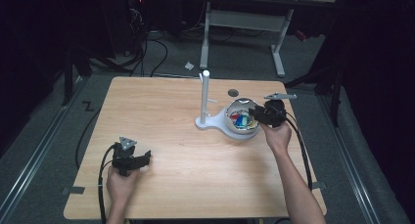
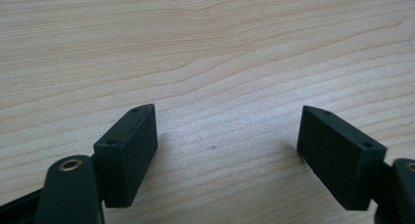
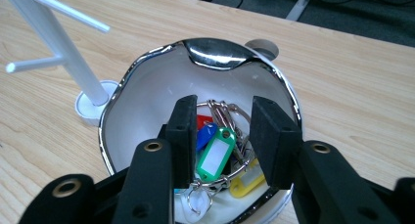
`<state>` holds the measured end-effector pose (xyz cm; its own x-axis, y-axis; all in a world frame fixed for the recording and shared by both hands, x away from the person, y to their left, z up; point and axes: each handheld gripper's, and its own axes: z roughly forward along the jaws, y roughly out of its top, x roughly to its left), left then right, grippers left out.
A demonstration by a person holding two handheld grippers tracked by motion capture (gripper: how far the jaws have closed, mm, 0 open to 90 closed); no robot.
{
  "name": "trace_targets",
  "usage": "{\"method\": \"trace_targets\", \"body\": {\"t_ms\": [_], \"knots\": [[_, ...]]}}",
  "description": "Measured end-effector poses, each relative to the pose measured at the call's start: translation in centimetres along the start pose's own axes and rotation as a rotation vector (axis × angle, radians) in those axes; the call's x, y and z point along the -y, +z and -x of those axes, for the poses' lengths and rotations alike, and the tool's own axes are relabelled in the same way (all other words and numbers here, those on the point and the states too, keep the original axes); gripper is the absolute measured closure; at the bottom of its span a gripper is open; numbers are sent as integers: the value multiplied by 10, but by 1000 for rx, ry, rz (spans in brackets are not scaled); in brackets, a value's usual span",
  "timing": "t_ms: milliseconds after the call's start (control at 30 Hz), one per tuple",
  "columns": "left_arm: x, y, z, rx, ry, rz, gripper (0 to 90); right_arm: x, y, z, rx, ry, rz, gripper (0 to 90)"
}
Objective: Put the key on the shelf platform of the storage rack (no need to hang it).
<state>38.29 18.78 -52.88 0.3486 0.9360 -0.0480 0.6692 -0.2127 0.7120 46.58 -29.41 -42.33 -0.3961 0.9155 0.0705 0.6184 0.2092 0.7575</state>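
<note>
- Right hand-held gripper (image 3: pixel 220 136): held over the bowl, pointing down into it. Jaws stand partly apart, nothing pressed between the pads; the green tag lies in the gap below them. In the high view the right hand-held gripper (image 1: pixel 254 115) sits at the bowl's right rim, held by the person's right hand (image 1: pixel 278 136).
- Left hand-held gripper (image 2: pixel 227 136): jaws wide apart, nothing between them, bare wood beneath. In the high view the left hand-held gripper (image 1: pixel 146 158) rests low over the near left part of the table, well apart from the bowl, held by the left hand (image 1: pixel 120 182).
- Bowl (image 3: pixel 142 87): white inside, chrome-edged wavy rim, standing right of centre on the table. In the high view the bowl (image 1: pixel 234 109) touches the stand's base.
- Green key tag (image 3: pixel 215 154): plastic, with a white label window, lying tilted in the bowl on top of the other tags.
- Blue key tag (image 3: pixel 204 134): partly under the green one, just beside the left jaw.
- Red key tag (image 3: pixel 203 120): a corner shows behind the blue one.
- Yellow key tag (image 3: pixel 246 182): at the near side of the bowl, partly under the right jaw.
- Key rings (image 3: pixel 222 111): metal loops, bunched among the tags.
- White stand (image 1: pixel 205 94): upright post with short side pegs on a round base, just left of the bowl.
- Table (image 1: pixel 161 111): light wood top.
</note>
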Motion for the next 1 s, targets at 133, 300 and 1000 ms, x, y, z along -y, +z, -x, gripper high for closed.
{"method": "trace_targets", "body": {"t_ms": [133,300,1000], "knots": [[0,0,0,1,-1,0,232,-1,-8,1,-1,1,12,617],[0,0,0,1,-2,2,231,-2,-18,2,6,0,20,613],[0,0,0,0,0,0,231,8,-53,15,19,36,49,606]]}}
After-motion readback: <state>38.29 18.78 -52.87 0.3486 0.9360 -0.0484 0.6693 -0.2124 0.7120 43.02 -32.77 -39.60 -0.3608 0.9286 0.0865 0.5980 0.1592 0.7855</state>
